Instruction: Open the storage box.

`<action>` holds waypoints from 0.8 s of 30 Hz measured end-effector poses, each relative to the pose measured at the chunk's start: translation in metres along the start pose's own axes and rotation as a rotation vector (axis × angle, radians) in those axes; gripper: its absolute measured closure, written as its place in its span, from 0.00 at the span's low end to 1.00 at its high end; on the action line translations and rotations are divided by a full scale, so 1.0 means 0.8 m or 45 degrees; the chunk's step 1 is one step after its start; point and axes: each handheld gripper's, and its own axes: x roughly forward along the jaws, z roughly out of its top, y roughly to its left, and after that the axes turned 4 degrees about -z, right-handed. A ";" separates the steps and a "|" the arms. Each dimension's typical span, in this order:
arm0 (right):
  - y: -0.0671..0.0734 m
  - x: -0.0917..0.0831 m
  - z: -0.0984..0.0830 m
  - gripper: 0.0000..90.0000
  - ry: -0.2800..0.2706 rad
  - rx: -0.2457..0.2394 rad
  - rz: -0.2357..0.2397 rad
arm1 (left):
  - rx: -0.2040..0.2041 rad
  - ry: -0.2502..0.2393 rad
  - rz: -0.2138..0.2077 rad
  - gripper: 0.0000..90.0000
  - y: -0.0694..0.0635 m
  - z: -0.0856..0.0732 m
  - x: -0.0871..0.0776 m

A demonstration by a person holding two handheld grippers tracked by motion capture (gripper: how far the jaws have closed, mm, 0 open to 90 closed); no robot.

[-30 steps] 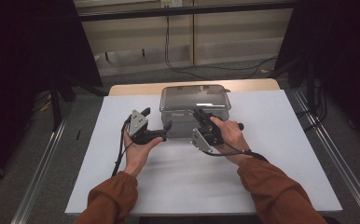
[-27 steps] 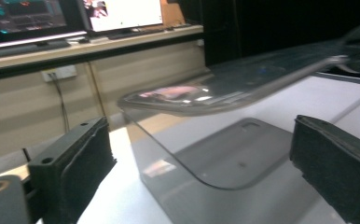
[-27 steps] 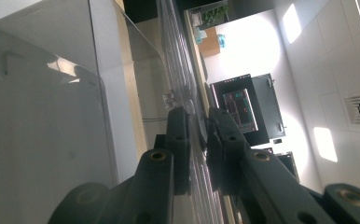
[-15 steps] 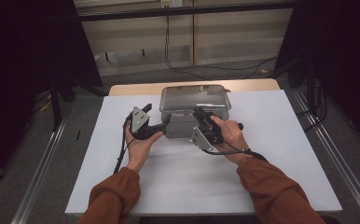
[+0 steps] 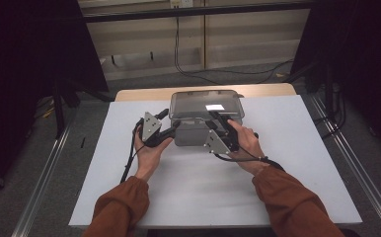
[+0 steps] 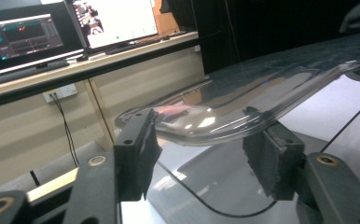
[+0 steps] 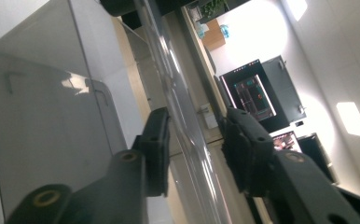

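A clear plastic box (image 5: 193,136) with a clear lid (image 5: 206,104) stands at the back middle of the white table (image 5: 297,163). My left gripper (image 5: 170,120) is at the box's front left corner. In the left gripper view the lid's rounded corner (image 6: 201,119) lies between the pads (image 6: 138,147) of the left gripper (image 6: 204,149). These jaws have just been closing, and I cannot tell whether they press the lid. My right gripper (image 5: 214,118) is at the front right. Its jaws have just been opening. The right gripper (image 7: 194,149) straddles the lid's thin edge (image 7: 187,135) with a gap on each side.
White table surface lies bare in front of and beside the box. A wooden table edge (image 5: 144,94) shows behind it. Metal rails (image 5: 346,148) run along both sides, and cables (image 5: 218,74) lie on the floor beyond. Monitors (image 6: 24,37) sit on a shelf in the left gripper view.
The left gripper's jaws have drawn closer together around the lid's front left corner. Both hands have stayed where they were beside the box.
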 end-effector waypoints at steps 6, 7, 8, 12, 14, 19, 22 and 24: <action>-0.004 -0.006 -0.016 0.49 0.020 0.140 0.009 | -0.007 -0.013 0.002 0.52 0.000 0.001 0.001; -0.004 -0.007 -0.018 0.47 0.023 0.159 0.012 | -0.010 -0.015 0.001 0.52 -0.001 0.001 0.001; -0.004 -0.008 -0.022 0.44 0.034 0.187 0.015 | -0.010 -0.014 0.002 0.52 -0.001 0.001 0.001; -0.008 -0.014 -0.036 0.37 0.047 0.292 0.004 | -0.011 -0.011 0.000 0.52 0.000 0.001 0.000; -0.011 -0.017 -0.042 0.33 0.052 0.336 -0.012 | -0.010 -0.013 -0.001 0.52 0.000 0.001 0.001; -0.020 -0.021 -0.059 0.31 0.098 0.505 0.013 | -0.011 -0.010 -0.001 0.52 0.001 0.001 0.001; -0.020 -0.022 -0.070 0.31 0.110 0.588 0.028 | -0.008 -0.018 0.001 0.53 0.001 0.000 0.002; -0.021 -0.022 -0.075 0.32 0.107 0.617 0.025 | -0.004 -0.018 0.002 0.53 0.002 0.001 0.001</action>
